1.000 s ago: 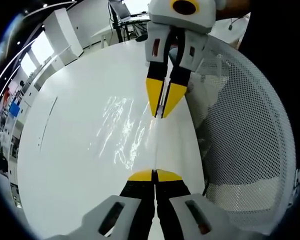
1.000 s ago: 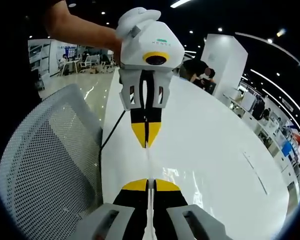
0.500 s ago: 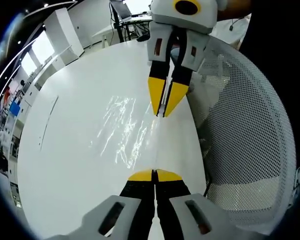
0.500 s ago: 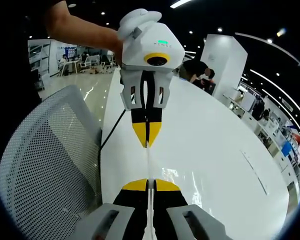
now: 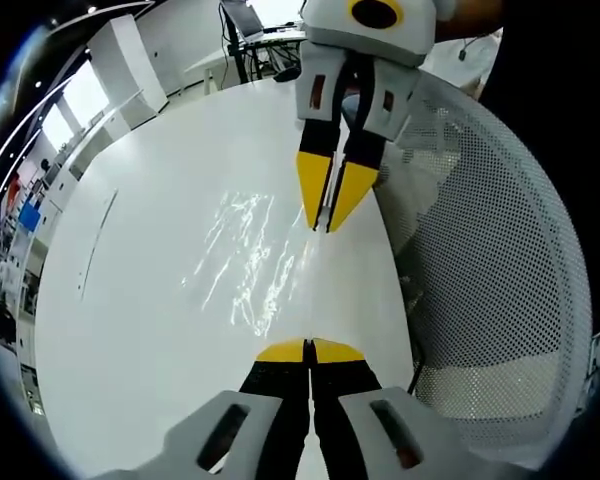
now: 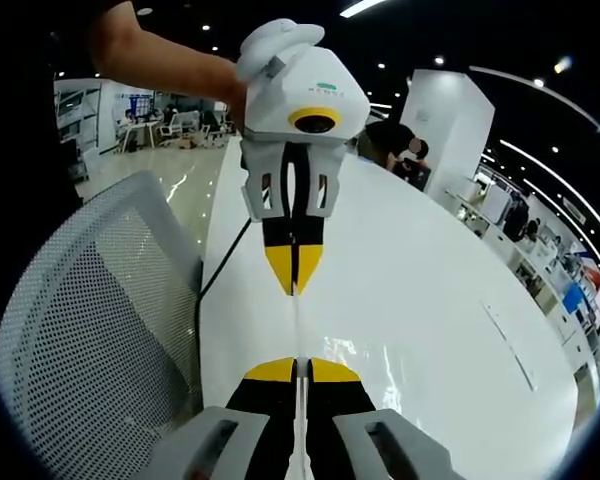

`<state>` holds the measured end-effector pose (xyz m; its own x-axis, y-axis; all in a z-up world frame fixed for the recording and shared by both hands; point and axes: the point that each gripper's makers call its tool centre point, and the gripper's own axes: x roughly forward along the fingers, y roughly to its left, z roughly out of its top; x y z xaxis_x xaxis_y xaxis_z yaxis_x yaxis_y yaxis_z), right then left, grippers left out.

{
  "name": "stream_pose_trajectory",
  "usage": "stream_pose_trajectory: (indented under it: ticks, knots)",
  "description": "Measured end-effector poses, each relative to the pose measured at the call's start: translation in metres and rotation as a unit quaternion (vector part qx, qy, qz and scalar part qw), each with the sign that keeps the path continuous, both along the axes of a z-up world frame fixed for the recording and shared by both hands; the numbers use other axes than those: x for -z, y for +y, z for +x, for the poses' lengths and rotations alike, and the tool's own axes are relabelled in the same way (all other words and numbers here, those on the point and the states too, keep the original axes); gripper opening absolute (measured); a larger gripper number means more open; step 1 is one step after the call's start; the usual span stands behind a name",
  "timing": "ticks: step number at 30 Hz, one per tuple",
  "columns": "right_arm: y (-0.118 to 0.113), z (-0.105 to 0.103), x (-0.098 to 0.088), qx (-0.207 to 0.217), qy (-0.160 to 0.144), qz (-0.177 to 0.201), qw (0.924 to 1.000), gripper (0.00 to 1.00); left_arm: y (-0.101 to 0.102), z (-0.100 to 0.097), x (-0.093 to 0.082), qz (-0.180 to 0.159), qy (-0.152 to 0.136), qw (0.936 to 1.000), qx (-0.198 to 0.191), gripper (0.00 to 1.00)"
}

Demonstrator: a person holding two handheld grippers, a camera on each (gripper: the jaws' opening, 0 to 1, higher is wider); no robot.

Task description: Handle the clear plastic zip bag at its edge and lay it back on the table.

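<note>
Unmoved: zip bag (image 5: 255, 265) between hand-held grippers

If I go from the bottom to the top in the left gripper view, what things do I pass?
The left gripper with its fingers shut on the bag's edge → the clear zip bag stretched over the white table → the right gripper pinching the far end → desks far off.
</note>
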<state>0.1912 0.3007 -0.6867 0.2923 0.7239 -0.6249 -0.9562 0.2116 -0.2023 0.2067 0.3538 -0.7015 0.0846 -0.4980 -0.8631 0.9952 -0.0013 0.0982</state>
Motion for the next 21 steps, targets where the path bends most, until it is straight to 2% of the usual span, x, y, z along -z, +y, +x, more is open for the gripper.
stream_pose_trajectory:
  ticks: [21]
  knots:
    - [0.0001, -0.0007, -0.0027, 0.006, 0.001, 0.008, 1.0, 0.0, 0.0034, 0.0013, -0.0019, 0.003, 0.0, 1.0, 0.0, 0.0]
